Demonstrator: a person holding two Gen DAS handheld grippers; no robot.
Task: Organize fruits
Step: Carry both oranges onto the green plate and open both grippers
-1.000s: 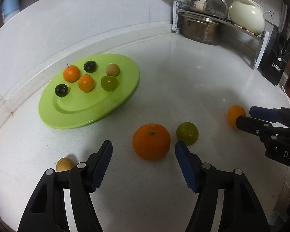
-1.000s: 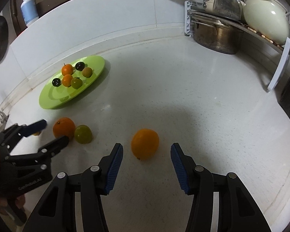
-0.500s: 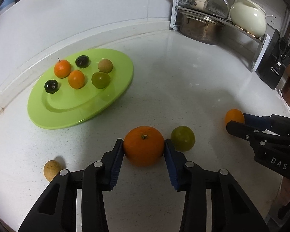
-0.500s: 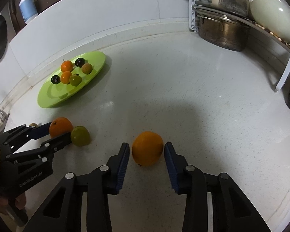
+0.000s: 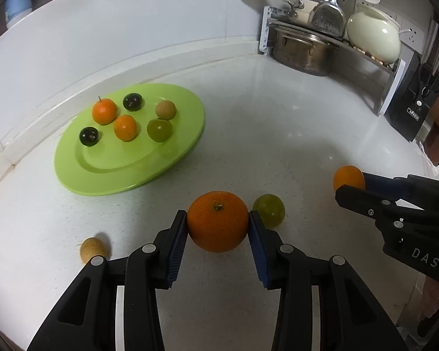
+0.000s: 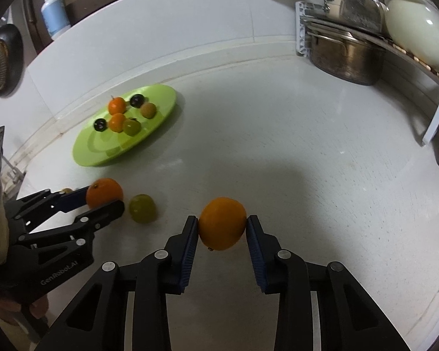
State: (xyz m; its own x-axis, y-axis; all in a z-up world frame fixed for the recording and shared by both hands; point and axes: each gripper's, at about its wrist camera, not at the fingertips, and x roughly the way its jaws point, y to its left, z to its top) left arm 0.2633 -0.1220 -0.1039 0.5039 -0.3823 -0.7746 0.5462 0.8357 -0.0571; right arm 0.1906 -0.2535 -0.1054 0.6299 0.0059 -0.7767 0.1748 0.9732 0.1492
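Note:
My left gripper (image 5: 218, 224) is shut on a big orange (image 5: 218, 221) that rests on the white counter; its blue pads press both sides. A green fruit (image 5: 269, 210) lies just right of it, a small tan fruit (image 5: 93, 249) to the lower left. My right gripper (image 6: 221, 228) is shut on a second, yellower orange (image 6: 222, 223). The green plate (image 5: 111, 172) at the far left carries several small fruits: two orange, two dark, one green, one tan. Each gripper also shows in the other's view, the left gripper (image 6: 102, 199) and the right gripper (image 5: 351, 182).
A pot rack (image 5: 316, 44) with a steel pot (image 6: 346, 58), a cream kettle and ladles fills the back right corner. A black knife block (image 5: 412, 108) stands at the right. A soap bottle (image 6: 54, 14) sits on the ledge at the back left.
Both grippers have closed from wide open onto their oranges. The left one moved forward around the big orange; the right one closed in on the yellower orange.

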